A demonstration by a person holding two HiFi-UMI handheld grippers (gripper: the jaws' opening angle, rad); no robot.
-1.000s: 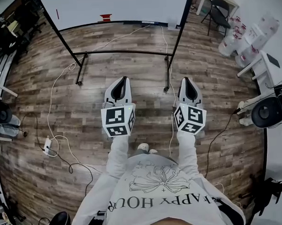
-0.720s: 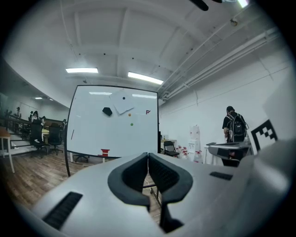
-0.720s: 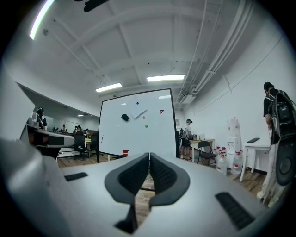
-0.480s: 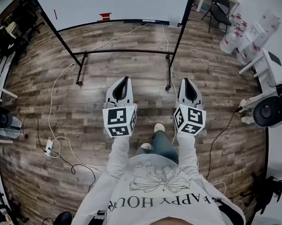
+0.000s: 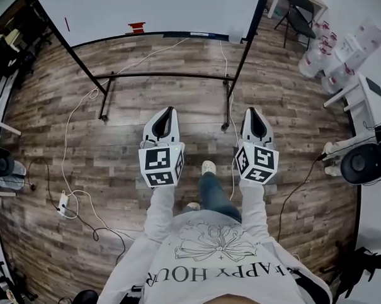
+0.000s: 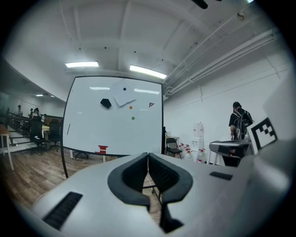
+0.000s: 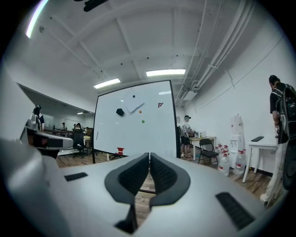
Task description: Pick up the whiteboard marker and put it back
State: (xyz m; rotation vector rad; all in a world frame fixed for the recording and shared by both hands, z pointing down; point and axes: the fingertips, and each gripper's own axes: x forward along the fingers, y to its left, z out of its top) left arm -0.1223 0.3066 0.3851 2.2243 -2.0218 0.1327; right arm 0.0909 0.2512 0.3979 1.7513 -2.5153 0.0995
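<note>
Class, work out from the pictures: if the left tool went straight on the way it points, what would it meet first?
The left tool would probably meet the whiteboard first; only bare floor shows in between.

The whiteboard [image 5: 153, 11] stands on the floor [image 5: 144, 106] ahead, a chair [image 5: 296, 17] to its right.

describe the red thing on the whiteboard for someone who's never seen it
Find the big whiteboard in its black frame. On its bottom edge, just left of centre, sits a small red object, far below the black block stuck near the top.
</note>
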